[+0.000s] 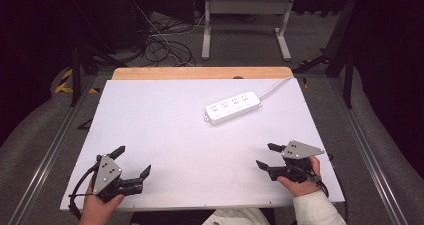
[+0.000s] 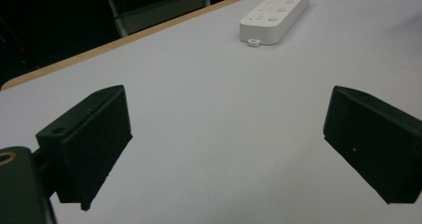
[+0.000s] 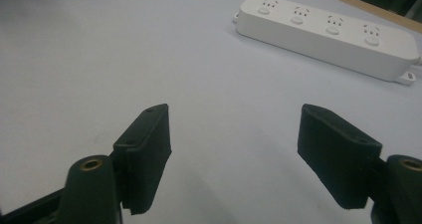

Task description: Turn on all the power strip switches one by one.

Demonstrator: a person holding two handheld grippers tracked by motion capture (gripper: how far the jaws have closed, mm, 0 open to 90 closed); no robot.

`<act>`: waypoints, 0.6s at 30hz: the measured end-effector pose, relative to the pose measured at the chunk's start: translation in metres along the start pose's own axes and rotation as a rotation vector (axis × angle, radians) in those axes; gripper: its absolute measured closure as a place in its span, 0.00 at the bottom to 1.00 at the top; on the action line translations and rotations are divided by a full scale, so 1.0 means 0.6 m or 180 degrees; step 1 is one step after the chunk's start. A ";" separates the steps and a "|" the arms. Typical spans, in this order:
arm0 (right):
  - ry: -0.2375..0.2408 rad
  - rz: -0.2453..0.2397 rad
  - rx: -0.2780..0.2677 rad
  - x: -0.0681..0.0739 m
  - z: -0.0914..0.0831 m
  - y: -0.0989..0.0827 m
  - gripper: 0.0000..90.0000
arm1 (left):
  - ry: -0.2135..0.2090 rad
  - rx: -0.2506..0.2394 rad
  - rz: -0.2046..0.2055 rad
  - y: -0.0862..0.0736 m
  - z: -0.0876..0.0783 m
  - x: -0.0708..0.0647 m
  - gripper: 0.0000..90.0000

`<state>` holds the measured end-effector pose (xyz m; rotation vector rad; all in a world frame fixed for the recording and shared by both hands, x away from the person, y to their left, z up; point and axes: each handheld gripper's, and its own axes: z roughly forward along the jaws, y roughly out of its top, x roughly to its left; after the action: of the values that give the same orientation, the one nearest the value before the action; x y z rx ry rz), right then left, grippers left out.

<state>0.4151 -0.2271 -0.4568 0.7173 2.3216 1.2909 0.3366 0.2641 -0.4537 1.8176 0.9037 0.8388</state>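
both grippers stand wide open with nothing held: the left gripper (image 1: 133,161) and right gripper (image 1: 266,155) sit near the table's (image 1: 165,115) near edge, well apart from the power strip (image 1: 233,106). bare white tabletop lies between each gripper and the strip. the strip's cord (image 1: 276,86) is cut off at the table's far edge.

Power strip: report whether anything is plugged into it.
Empty: the power strip shows all four sockets bare in the right gripper view; only its own cord leaves it.
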 end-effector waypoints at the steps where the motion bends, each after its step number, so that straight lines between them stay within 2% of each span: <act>1: -0.0002 -0.0014 -0.0008 0.001 -0.001 0.001 0.34 | 0.0014 0.0017 0.0021 0.000 0.000 0.000 0.06; 6: -0.0043 -0.0047 -0.0024 0.005 -0.002 0.003 0.35 | 0.0017 0.0032 0.0016 0.000 0.000 0.001 0.06; 12: -0.0047 -0.0083 -0.0032 0.007 -0.003 0.006 0.36 | 0.0054 0.0045 0.0071 0.000 0.000 0.000 0.06; 16: -0.0048 -0.0131 -0.0013 0.010 -0.002 0.010 0.37 | 0.0039 0.0059 0.0059 0.000 0.000 0.001 0.06; 18: -0.0059 -0.0167 0.0035 0.012 0.001 0.015 0.39 | 0.0021 0.0057 0.0014 0.000 -0.001 0.001 0.06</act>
<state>0.4119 -0.2184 -0.4498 0.6645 2.3185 1.2446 0.3365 0.2647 -0.4535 1.8337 0.9144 0.8425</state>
